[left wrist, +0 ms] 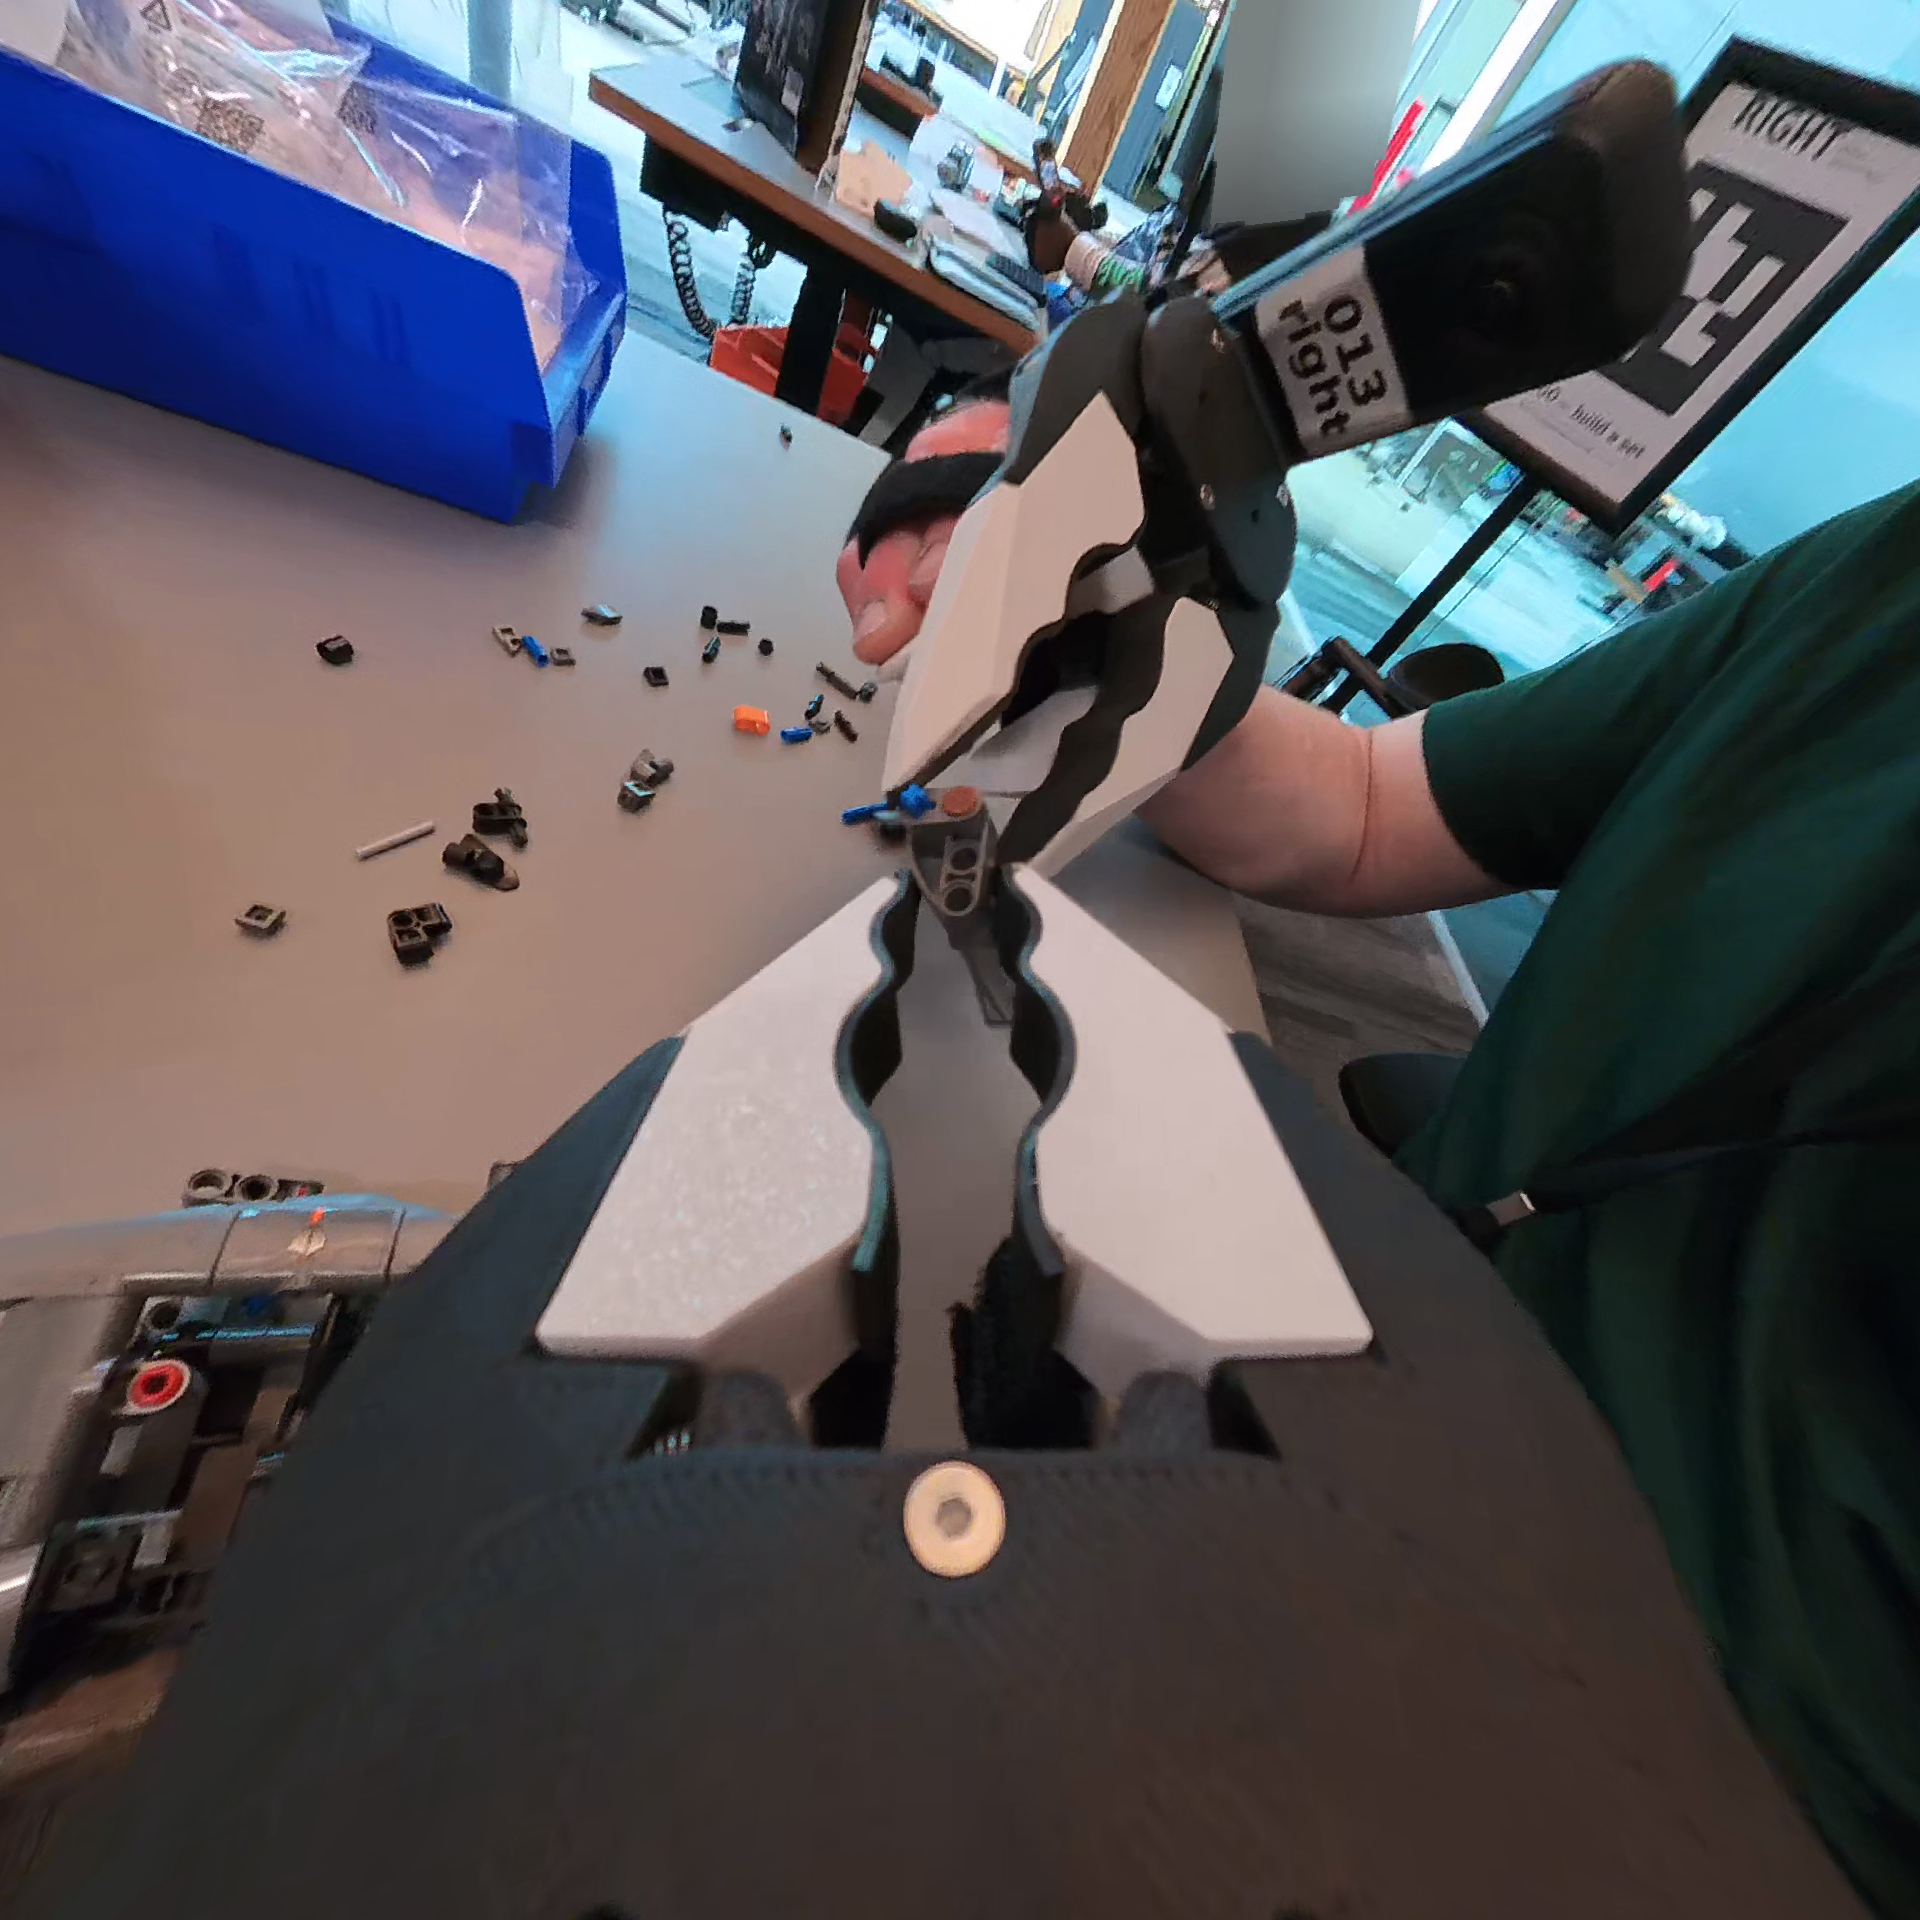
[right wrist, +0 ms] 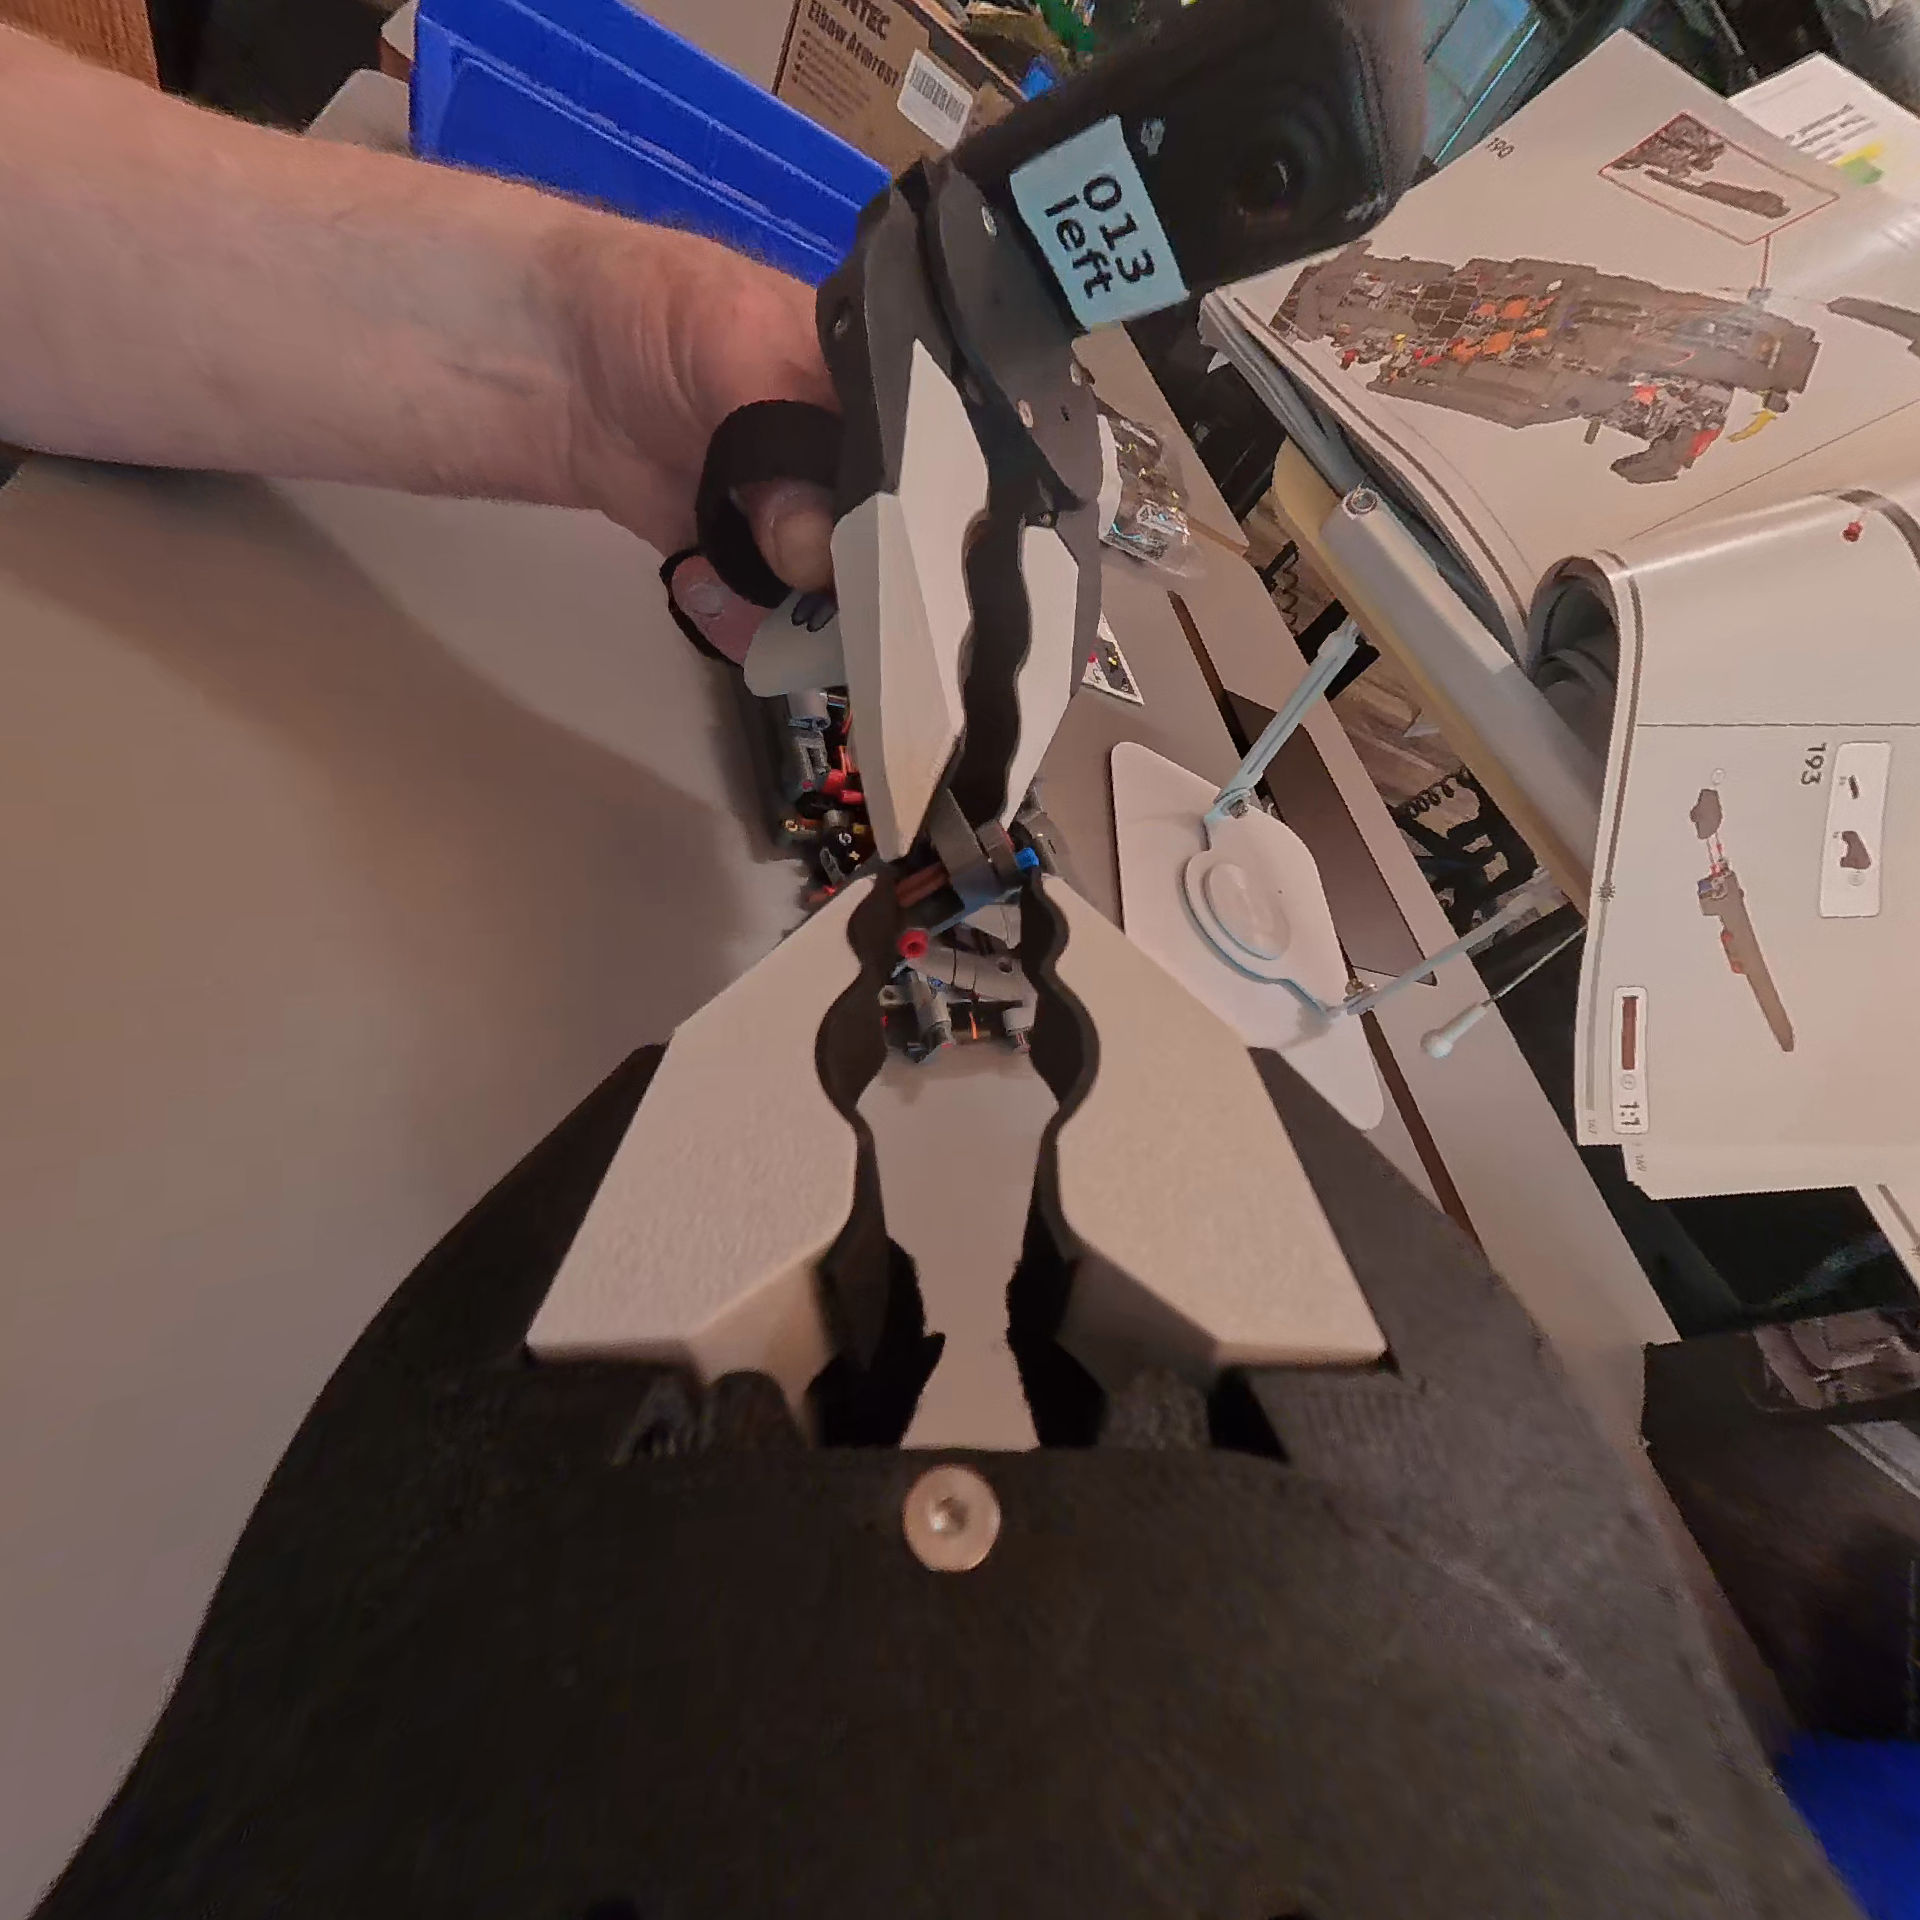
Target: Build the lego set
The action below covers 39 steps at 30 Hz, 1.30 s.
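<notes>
A small dark grey Lego beam assembly [left wrist: 964, 868] is held in the air between both grippers. It carries a blue pin [left wrist: 912, 800] and a brown round end [left wrist: 960, 799]. My left gripper [left wrist: 961, 881] is shut on its lower end. My right gripper [left wrist: 961, 821] comes down from the upper right and meets it tip to tip. In the right wrist view my right gripper [right wrist: 954, 883] is closed around the same assembly [right wrist: 977, 878], with a brown axle [right wrist: 920, 883] and a red pin [right wrist: 912, 943] showing. The left gripper [right wrist: 951, 831] grips it from above.
Several loose small pieces [left wrist: 623, 727] lie scattered on the grey table [left wrist: 156, 675]. A blue bin [left wrist: 312, 291] stands at the back left. The partly built model [left wrist: 156, 1403] lies lower left, also below the grippers [right wrist: 935, 1018]. An open instruction book [right wrist: 1558, 260] is at right.
</notes>
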Motion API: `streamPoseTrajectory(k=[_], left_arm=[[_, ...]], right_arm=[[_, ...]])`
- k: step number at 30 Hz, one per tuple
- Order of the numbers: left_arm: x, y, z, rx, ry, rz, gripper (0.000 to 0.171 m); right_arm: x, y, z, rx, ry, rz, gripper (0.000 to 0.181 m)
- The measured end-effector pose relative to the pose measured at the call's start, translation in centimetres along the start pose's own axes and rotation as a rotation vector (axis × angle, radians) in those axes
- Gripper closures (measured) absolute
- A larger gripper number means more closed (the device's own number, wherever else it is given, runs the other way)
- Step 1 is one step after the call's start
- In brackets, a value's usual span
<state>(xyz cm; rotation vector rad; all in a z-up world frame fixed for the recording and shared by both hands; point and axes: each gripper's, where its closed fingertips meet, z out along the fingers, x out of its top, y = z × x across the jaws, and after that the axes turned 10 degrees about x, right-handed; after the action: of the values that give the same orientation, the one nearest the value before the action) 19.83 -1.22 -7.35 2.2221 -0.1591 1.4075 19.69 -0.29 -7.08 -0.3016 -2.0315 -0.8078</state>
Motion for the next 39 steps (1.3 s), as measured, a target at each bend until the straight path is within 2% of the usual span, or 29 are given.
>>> streamPoseTrajectory(k=[5,9,15,26,27,33,39], left_arm=[[0.4,0.8,-0.2,-0.095,0.046,-0.054,0.160],[0.5,1.0,-0.1,-0.113,0.046,-0.051,0.160],[0.9,1.1,-0.1,-0.133,0.088,-0.063,0.160],[0.8,1.1,0.0,-0.122,0.076,-0.062,0.161],[0.1,1.5,0.5,-0.123,0.028,-0.035,0.160],[0.0,1.1,0.9,-0.105,0.017,-0.035,0.160],[0.9,1.1,0.8,-0.052,0.059,0.011,0.160]], right_arm=[[0.8,-0.2,-0.3,0.001,0.035,-0.029,0.159],[1.0,-0.3,-0.6,0.009,0.047,-0.045,0.158],[1.0,-0.1,-1.0,0.039,0.071,0.028,0.160],[0.9,-0.3,-0.9,0.058,0.070,0.054,0.167],[1.0,-0.2,-1.0,0.046,0.074,0.048,0.179],[0.4,-0.1,-1.1,0.043,0.039,0.043,0.180],[0.7,0.4,-1.5,0.030,0.083,0.055,0.179]])
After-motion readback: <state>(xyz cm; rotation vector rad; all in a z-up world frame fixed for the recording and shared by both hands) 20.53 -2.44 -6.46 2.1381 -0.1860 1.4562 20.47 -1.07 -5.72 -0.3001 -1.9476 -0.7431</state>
